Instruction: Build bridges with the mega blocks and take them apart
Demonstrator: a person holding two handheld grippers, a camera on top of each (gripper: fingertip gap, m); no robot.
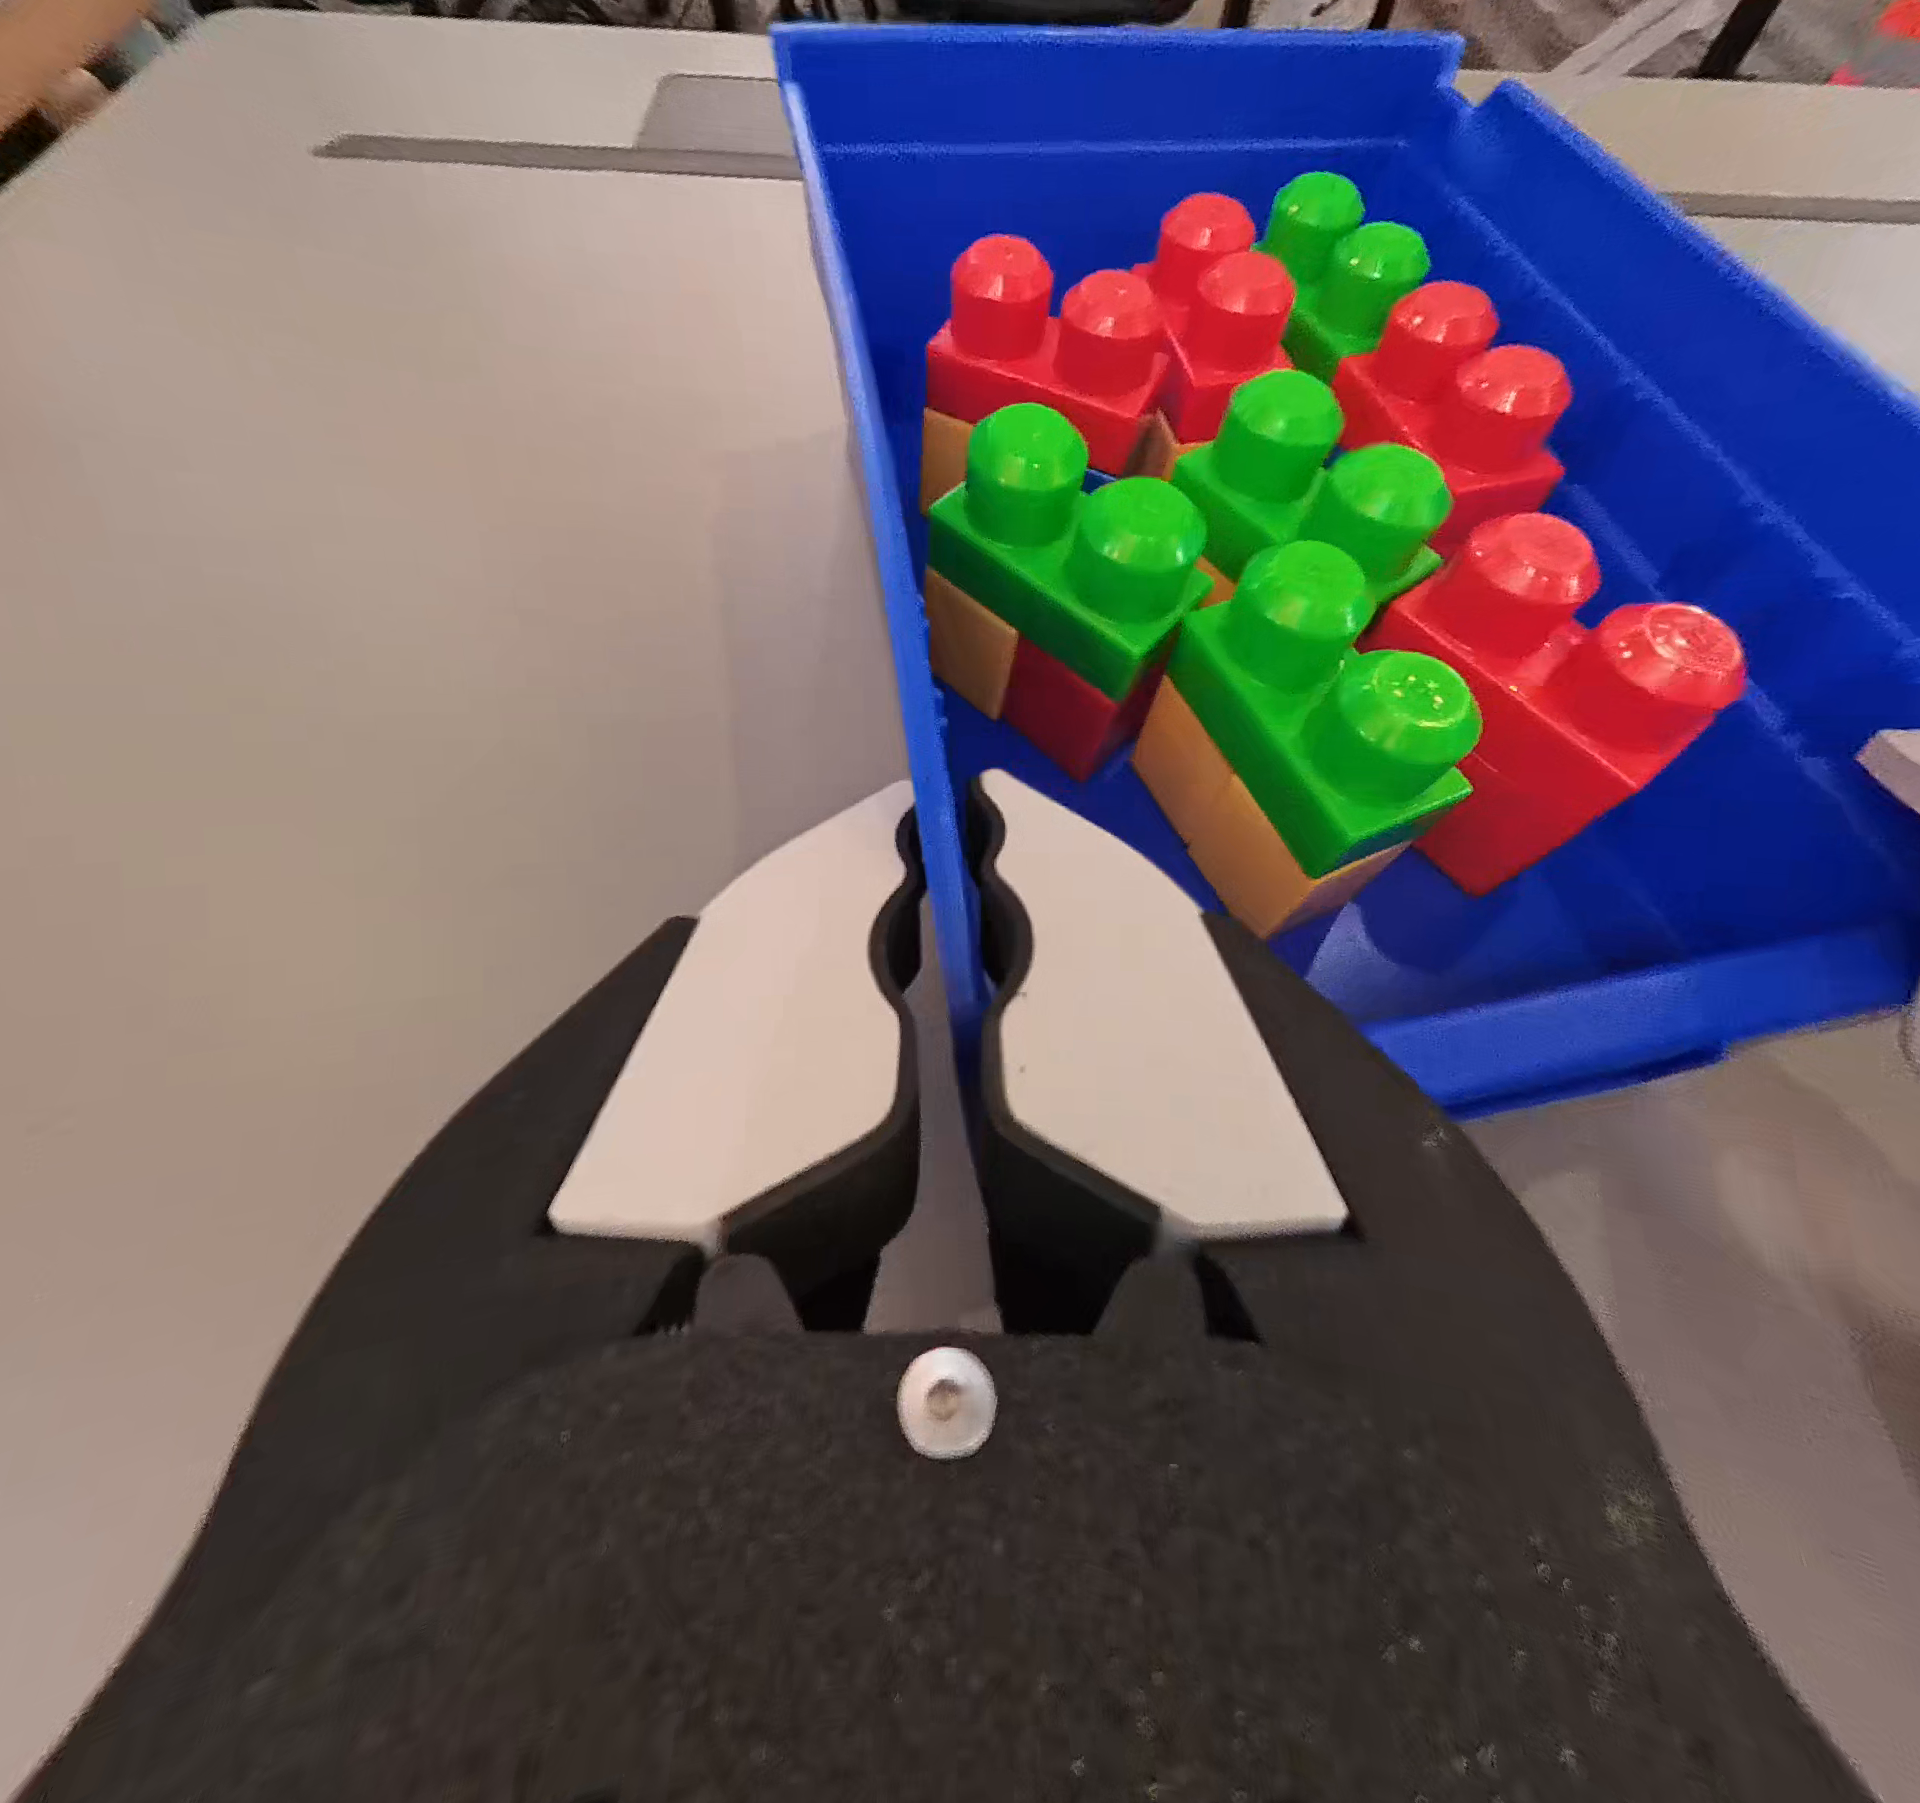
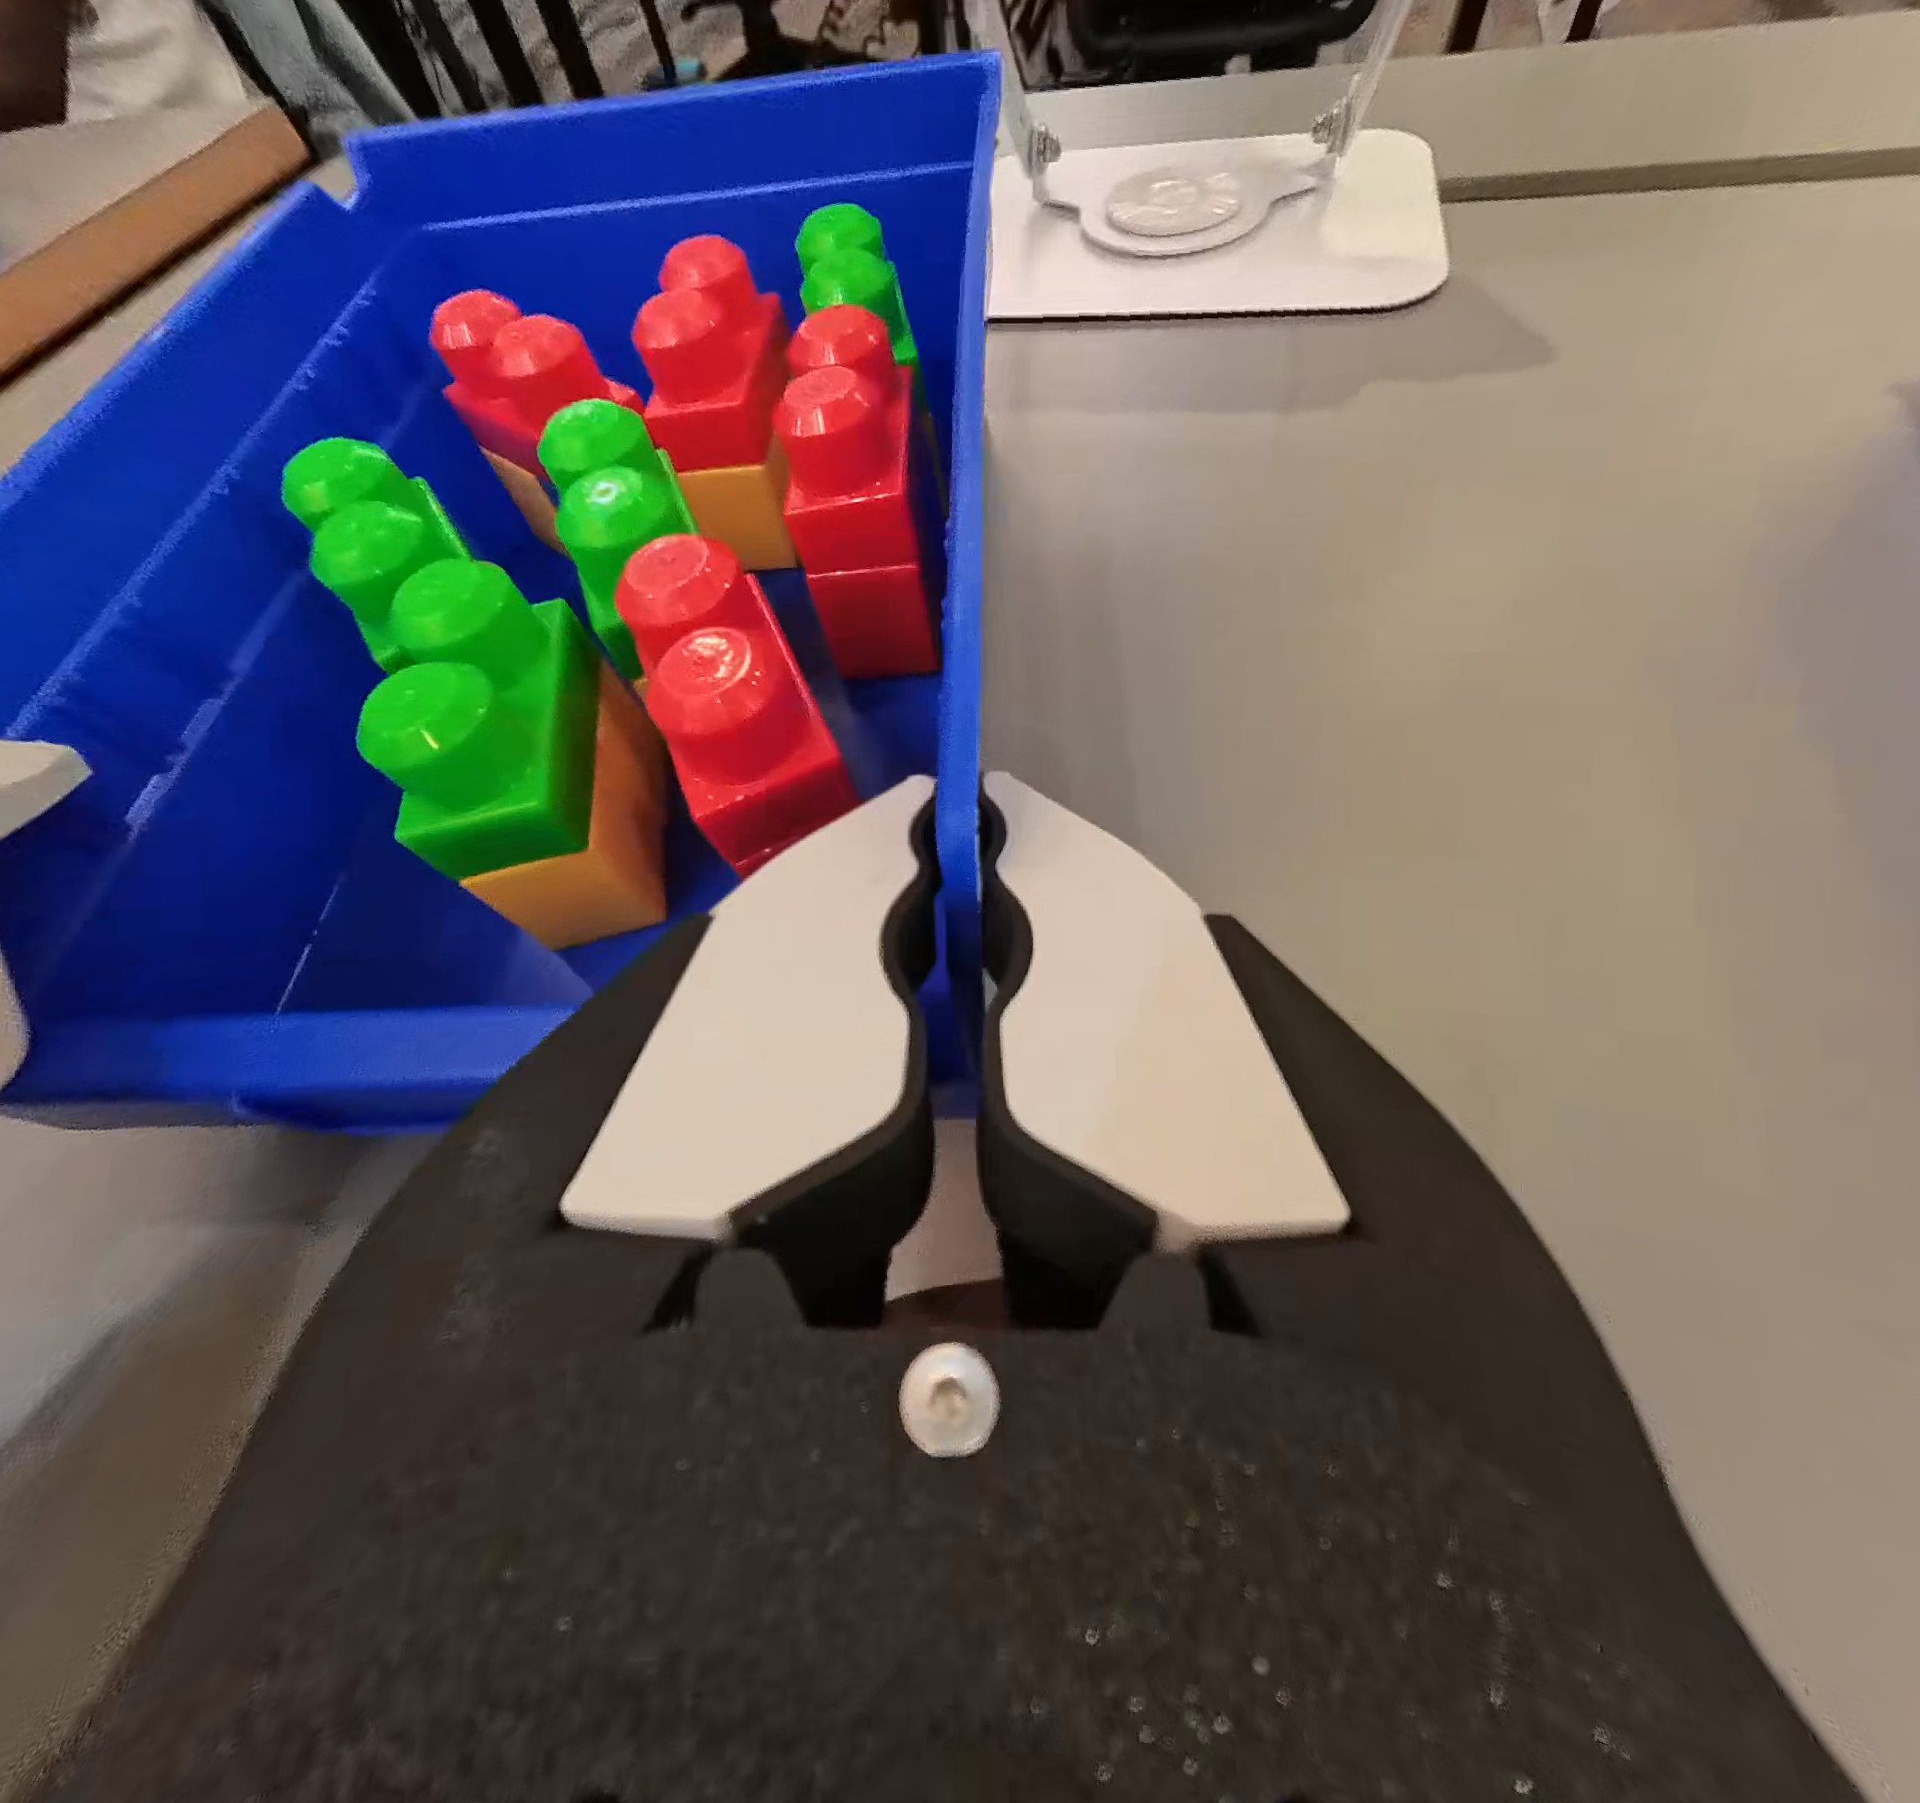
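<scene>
A blue plastic bin (image 1: 1091,106) stands on the grey table and holds several small stacks of mega blocks with green (image 1: 1309,714), red (image 1: 1558,693) and orange blocks. My left gripper (image 1: 951,818) is shut on the bin's left side wall (image 1: 883,465), one finger outside and one inside. My right gripper (image 2: 956,813) is shut on the bin's right side wall (image 2: 966,465) in the same way. The bin (image 2: 208,922) and its green (image 2: 488,745) and red (image 2: 727,704) blocks also show in the right wrist view.
A white stand base (image 2: 1216,236) with a clear bracket sits on the grey table (image 2: 1455,714) just right of the bin's far corner. Chairs and other tables stand beyond the table's far edge. A seam (image 1: 540,155) runs across the table (image 1: 416,558). Tip to tip, the grippers are about 20 centimeters apart.
</scene>
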